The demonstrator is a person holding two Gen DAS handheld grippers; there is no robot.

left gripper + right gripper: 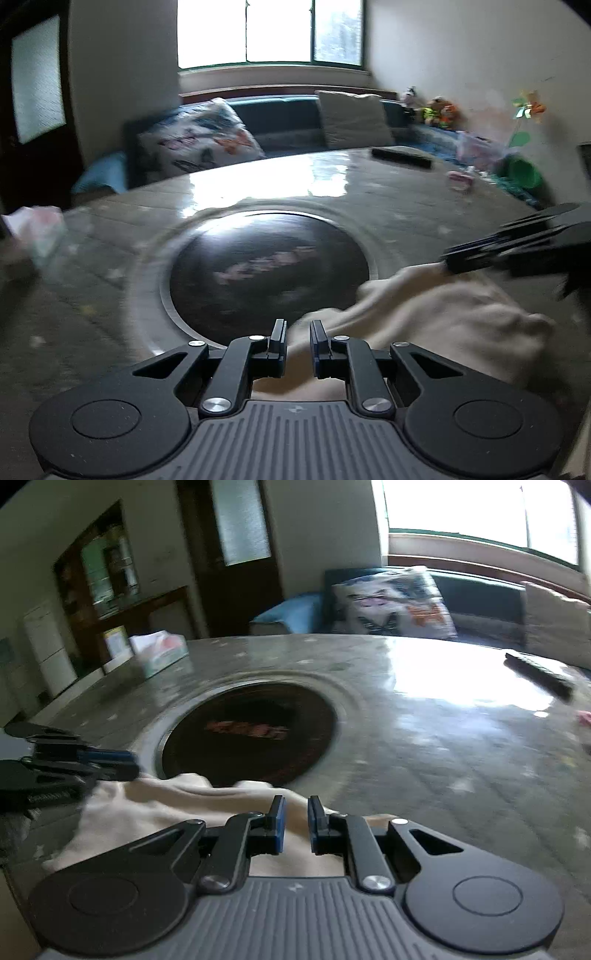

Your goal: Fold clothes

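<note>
Grey stone table [369, 192] with a dark round inset [269, 273] stretches ahead of both tools. Cream cloth [436, 314] lies bunched between them. The left gripper [298, 341] and right gripper [296, 821] each pinch its edge, jaws nearly together.

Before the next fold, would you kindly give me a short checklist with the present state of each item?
1. Left gripper on the cream garment: ok, cloth sits between its nearly shut fingers.
2. Right gripper on the garment: ok, seen pinching an edge.
3. Table ahead free for the fold: ok.
4. Remote and tissue box clear of the cloth: ok.
5. Garment hanging flat, untwisted: cannot tell, blurred and bunched.
</note>
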